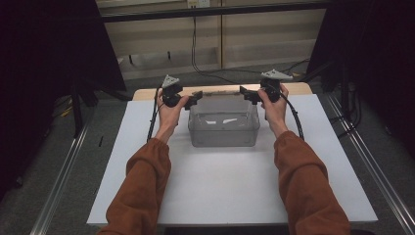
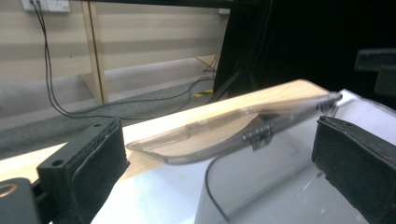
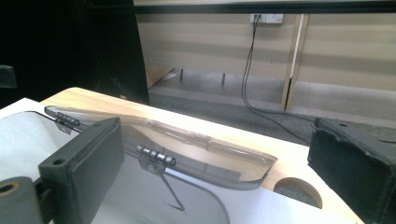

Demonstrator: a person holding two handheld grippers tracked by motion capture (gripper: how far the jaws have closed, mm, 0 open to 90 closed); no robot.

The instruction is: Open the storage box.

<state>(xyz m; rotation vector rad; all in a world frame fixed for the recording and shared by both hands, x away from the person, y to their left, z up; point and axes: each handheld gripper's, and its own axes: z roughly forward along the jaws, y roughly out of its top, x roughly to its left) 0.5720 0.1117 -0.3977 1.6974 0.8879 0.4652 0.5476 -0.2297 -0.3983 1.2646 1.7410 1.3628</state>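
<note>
White board (image 1: pixel 235 196) over wooden table (image 1: pixel 147 93), dark curtains at both flanks, pale wall panels and trailing cables behind.

Clear plastic box (image 1: pixel 223 128) standing at centre of board, slightly toward 12 o'clock. Hinged lid (image 1: pixel 219 92) thrown back and hanging behind rear wall, two small hinges joining it to the rim. Lid's long axis running 9 to 3 o'clock, parallel to table's far edge. Interior appears empty, though glare makes that uncertain.

Left gripper (image 1: pixel 194 99) at box's rear corner on the 9 o'clock side, jaws pointing toward 3 o'clock. In left gripper view, jaws spread wide, nothing between the pads, lid (image 2: pixel 233 128) lying ahead and between them, apart from both.

Right gripper (image 1: pixel 248 94) mirrored at the rear corner on the 3 o'clock side, jaws pointing toward 9 o'clock. In right gripper view, jaws likewise wide apart and holding nothing, lid (image 3: pixel 187 149) ahead, its rounded end nearest.

Both grippers about equally near, one at each end of lid. Judged: next move turns on closing over the lid's two short ends and swinging it forward toward 6 o'clock over the opening. Uneven lift likely to twist the hinges.
</note>
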